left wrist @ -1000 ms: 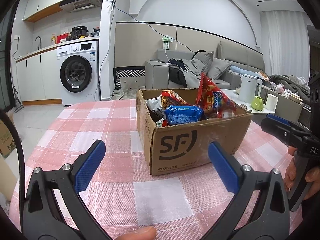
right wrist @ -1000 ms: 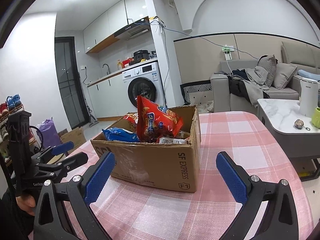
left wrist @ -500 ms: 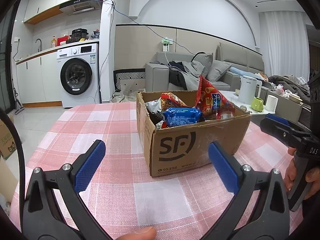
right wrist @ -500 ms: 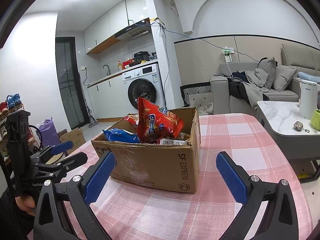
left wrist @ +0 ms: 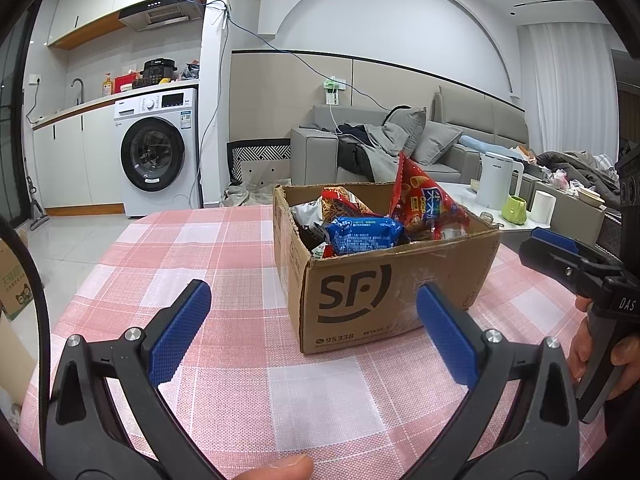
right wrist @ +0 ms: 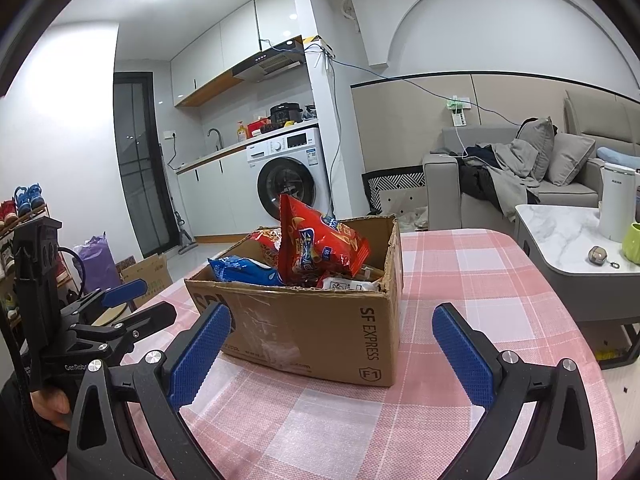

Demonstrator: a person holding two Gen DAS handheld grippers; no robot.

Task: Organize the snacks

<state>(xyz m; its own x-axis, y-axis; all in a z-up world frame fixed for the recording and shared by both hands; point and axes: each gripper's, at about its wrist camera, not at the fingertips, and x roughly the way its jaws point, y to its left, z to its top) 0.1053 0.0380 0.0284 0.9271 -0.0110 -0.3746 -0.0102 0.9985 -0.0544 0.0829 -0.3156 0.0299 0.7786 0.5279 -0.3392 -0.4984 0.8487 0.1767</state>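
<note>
On the pink checked tablecloth [left wrist: 224, 248], cardboard box [left wrist: 384, 280] of snacks — red chip bag [right wrist: 316, 244] upright, left gripper [left wrist: 316, 328] and right gripper [right wrist: 332, 344] both spread wide, empty — barely shifted since a second ago.

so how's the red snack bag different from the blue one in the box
The red snack bag stands upright, its top well above the rim of the cardboard box; the blue snack bag lies on its side, only slightly above the rim. The red bag looks larger and more crinkled; the blue one is compact and pillow-shaped. Both sit in the same box, untouched by either gripper.
</note>
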